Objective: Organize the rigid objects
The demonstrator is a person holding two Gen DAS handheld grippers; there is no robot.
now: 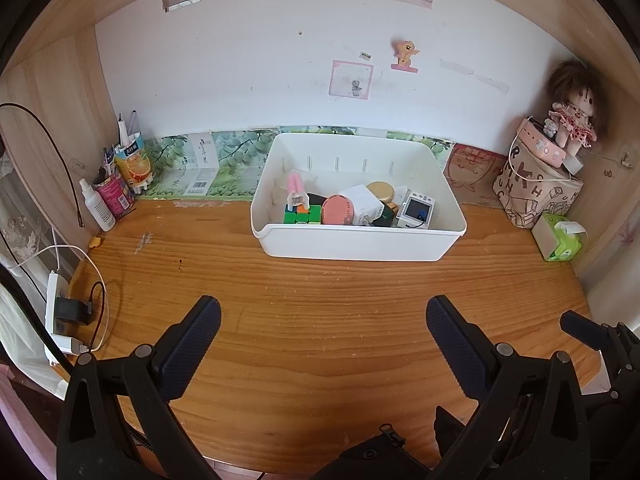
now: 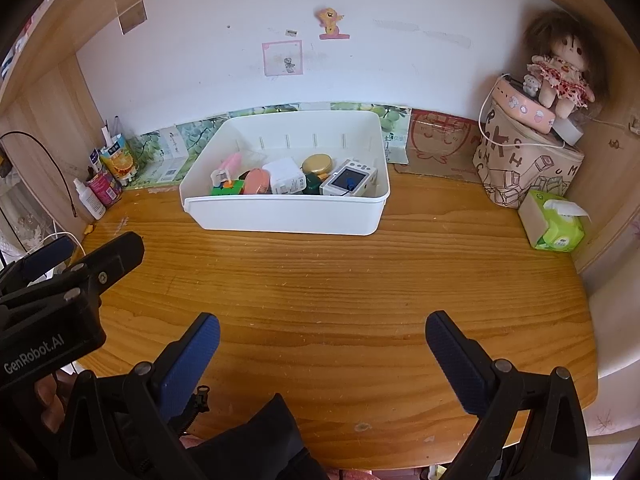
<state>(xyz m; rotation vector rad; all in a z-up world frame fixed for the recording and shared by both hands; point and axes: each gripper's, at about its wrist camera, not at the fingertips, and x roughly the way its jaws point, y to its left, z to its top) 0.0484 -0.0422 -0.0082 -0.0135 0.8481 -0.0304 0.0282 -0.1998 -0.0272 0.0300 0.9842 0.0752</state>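
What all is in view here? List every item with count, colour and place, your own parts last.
Bin: 1, white, back centre of the desk.
Puzzle cube: 1, multicoloured, in the bin, left front.
Round tin: 1, orange-pink, in the bin, on edge.
Charger block: 1, white, in the bin, middle.
Gold-lidded jar: 1, in the bin, toward the back.
Small screen device: 1, white, in the bin, right.
Pink item: 1, in the bin, left; cannot tell what it is.
Spray bottle: 1, white, back left corner.
Tissue pack: 1, green, right side.
Doll: 1, brown hair, on a patterned bag, back right.
Power strip: 1, white, left edge.
Desk: 1, wooden.
Left gripper: open, empty.
Right gripper: open, empty.
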